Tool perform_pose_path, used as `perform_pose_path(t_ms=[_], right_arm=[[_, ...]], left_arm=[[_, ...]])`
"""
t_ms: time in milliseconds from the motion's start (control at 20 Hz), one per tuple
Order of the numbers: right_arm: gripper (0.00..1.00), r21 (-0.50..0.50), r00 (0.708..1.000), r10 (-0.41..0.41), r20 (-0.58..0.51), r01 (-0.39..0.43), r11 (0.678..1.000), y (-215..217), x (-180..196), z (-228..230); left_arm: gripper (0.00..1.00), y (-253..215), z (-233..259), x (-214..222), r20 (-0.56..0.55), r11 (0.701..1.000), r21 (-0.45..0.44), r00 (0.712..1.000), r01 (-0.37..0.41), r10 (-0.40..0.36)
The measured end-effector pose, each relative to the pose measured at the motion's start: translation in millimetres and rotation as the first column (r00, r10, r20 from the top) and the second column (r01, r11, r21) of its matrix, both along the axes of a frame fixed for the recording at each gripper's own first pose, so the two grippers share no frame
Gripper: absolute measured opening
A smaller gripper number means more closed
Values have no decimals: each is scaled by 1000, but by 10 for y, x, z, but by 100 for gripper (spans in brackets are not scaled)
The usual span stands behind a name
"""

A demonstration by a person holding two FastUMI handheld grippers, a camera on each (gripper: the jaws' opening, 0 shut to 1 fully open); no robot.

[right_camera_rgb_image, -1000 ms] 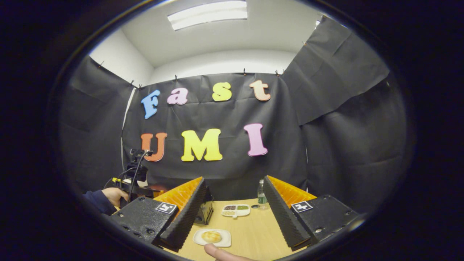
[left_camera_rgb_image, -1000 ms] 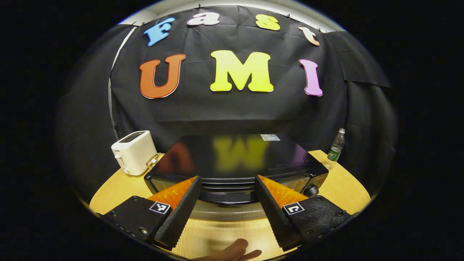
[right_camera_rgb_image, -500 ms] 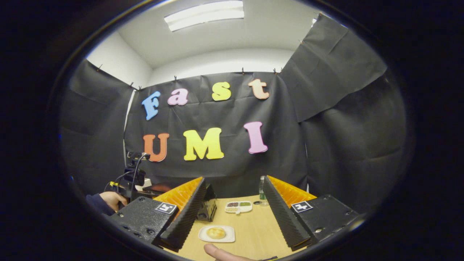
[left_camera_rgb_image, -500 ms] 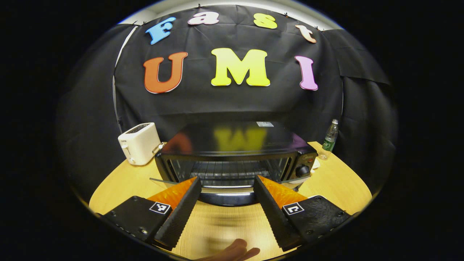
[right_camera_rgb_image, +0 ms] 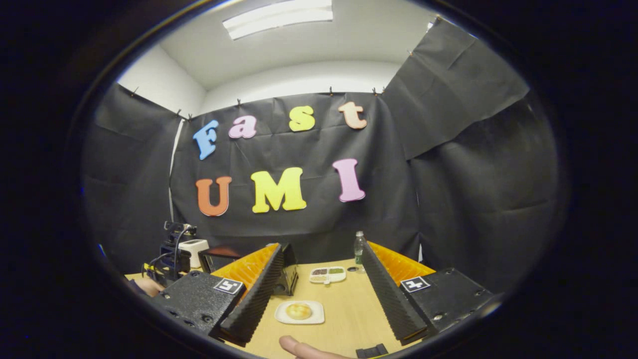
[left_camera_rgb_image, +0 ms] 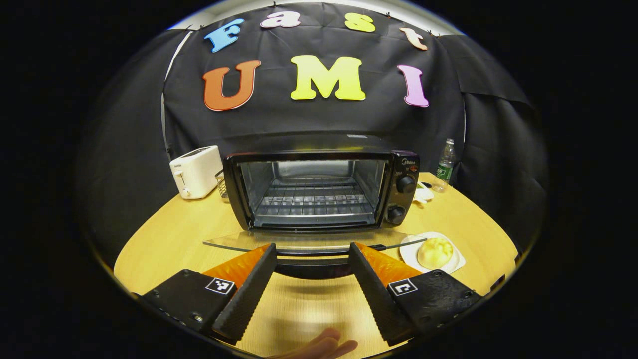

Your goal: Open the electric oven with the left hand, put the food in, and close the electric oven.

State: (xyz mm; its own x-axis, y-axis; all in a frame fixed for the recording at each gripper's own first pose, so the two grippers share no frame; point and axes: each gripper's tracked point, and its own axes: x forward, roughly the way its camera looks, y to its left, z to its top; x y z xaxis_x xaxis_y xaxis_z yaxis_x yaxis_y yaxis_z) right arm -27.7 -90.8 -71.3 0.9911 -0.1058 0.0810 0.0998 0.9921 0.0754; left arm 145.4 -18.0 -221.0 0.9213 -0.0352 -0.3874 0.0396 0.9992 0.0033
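With the oven door (left_camera_rgb_image: 309,242) dropped flat—cavity unobstructed.

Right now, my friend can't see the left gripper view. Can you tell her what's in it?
A black electric oven sits on a wooden table with its glass door folded down open and its rack empty. The open left gripper is in front of it, and a bun on a white plate waits at the right.

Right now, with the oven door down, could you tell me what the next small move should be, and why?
Probably bring the right gripper down over the bun on its white plate and close on it. The oven stands open with a bare rack, and both grippers are open and empty.
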Motion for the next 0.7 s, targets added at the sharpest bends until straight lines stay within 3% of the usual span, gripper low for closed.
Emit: perform_pose_path(t_ms=[550, 600, 650, 700], right_arm=[[96, -36, 996, 42, -80, -45, 998, 219, 175, -329], [96, -42, 995, 43, -87, -47, 998, 246, 182, -355], [96, -45, 995, 47, -90, -51, 998, 266, 198, -369], [96, -46, 994, 50, -94, -54, 997, 280, 213, -388]], left_arm=[[95, 3, -572, -162, -22, 1000, -25, 1000, -10, 9], [84, -25, -734, -219, -61, 999, -39, 998, -16, 14], [94, -25, -846, -276, -97, 999, -46, 995, -22, 18], [95, -55, -697, -261, -40, 999, -36, 999, -15, 13]])
